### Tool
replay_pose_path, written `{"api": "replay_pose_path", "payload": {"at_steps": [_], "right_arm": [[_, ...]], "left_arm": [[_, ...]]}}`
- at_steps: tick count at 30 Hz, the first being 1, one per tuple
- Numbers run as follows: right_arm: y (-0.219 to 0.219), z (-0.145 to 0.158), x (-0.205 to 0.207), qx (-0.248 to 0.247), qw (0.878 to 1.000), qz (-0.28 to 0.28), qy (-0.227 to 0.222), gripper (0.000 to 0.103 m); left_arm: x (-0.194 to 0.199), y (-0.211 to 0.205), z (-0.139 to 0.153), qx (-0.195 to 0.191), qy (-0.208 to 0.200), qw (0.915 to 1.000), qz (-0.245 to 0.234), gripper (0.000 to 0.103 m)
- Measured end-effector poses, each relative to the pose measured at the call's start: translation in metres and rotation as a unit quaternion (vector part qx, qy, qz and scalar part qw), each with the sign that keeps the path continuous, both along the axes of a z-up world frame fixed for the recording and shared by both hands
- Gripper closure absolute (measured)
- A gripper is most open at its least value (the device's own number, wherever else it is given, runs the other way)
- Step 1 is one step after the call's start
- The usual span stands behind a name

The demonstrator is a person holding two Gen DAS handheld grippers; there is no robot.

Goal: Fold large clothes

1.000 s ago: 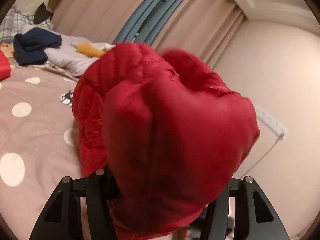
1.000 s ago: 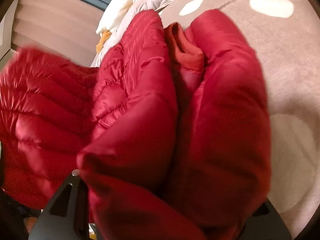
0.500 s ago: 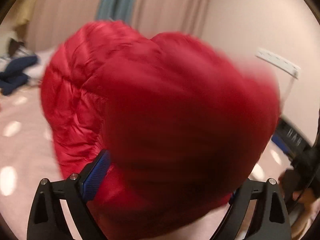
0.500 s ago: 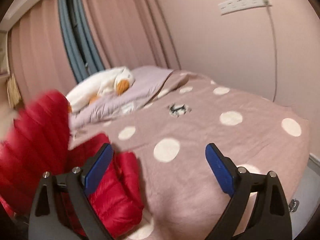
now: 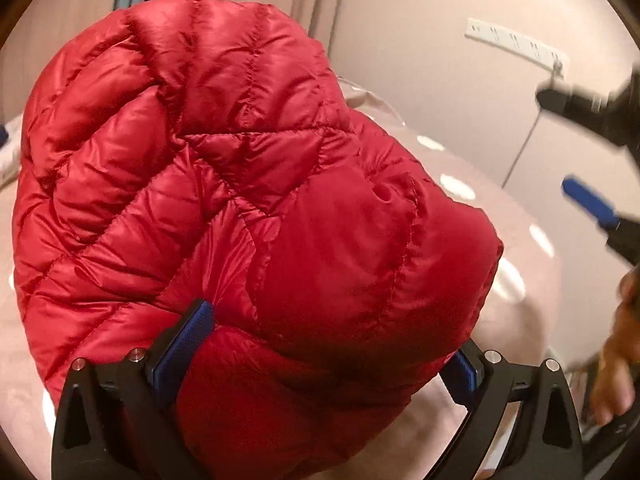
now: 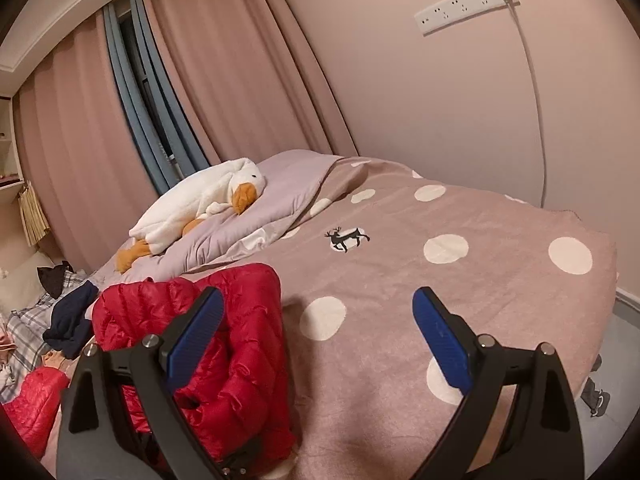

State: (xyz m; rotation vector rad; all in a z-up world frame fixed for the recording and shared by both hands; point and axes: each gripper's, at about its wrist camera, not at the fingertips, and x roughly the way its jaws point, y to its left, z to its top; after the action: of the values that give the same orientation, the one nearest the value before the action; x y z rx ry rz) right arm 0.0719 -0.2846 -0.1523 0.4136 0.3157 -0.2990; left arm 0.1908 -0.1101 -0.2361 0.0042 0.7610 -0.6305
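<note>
- On the bed (image 6: 500, 240), near its front-left part, the red jacket (image 6: 224, 344) sits bundled in a puffy fold.
- Left gripper (image 5: 320, 356): jaws have just been opening and stand wide, jacket (image 5: 248, 208) bulging between them; left pad looks to be only brushing the fabric, right pad mostly hidden, so I read it as released.
- Right gripper (image 6: 316, 328): jaws have just been opening, nothing between them, clear of the jacket and facing the bedspread.
- Step in hand, my read: letting go after setting the fold down.
- To do it well: back the left gripper straight out along its fingers so the pads don't drag slick fabric and undo the fold.
- Down fill springs back; press the bundle flat before the next fold.
</note>
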Motion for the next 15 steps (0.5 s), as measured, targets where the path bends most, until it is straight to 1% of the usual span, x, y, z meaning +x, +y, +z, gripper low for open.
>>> {"api": "replay_pose_path", "payload": {"at_steps": [2, 4, 7, 9, 10, 11, 13, 15], "right_arm": [[-0.004, -0.004, 0.002, 0.003, 1.000, -0.008, 0.009, 0.007], [-0.007, -0.006, 0.003, 0.011, 1.000, -0.011, 0.014, 0.007], [-0.013, -0.008, 0.002, 0.029, 0.999, -0.012, 0.011, 0.007], [-0.016, -0.010, 0.002, 0.036, 0.999, -0.013, 0.009, 0.007], [-0.016, -0.010, 0.002, 0.038, 0.999, -0.014, 0.009, 0.007], [-0.016, -0.010, 0.002, 0.037, 0.999, -0.017, 0.010, 0.007], [-0.016, -0.011, 0.002, 0.033, 0.999, -0.023, 0.016, 0.007], [-0.017, -0.013, 0.003, 0.030, 0.999, -0.028, 0.024, 0.007]], "left_arm": [[-0.004, 0.006, 0.005, -0.012, 0.016, 0.9997, 0.014, 0.004], [-0.013, 0.014, 0.016, -0.014, 0.030, 0.9986, 0.040, 0.004], [-0.034, 0.011, 0.031, 0.010, 0.022, 0.9976, 0.065, 0.004], [-0.054, 0.010, 0.047, 0.005, -0.003, 0.9984, 0.056, 0.004], [-0.061, 0.009, 0.052, 0.000, -0.008, 0.9987, 0.051, 0.004], [-0.068, 0.008, 0.059, -0.010, -0.012, 0.9989, 0.043, 0.004], [-0.084, 0.010, 0.078, -0.043, -0.019, 0.9985, 0.026, 0.004], [-0.089, 0.008, 0.091, -0.052, -0.025, 0.9980, 0.027, 0.004]]}}
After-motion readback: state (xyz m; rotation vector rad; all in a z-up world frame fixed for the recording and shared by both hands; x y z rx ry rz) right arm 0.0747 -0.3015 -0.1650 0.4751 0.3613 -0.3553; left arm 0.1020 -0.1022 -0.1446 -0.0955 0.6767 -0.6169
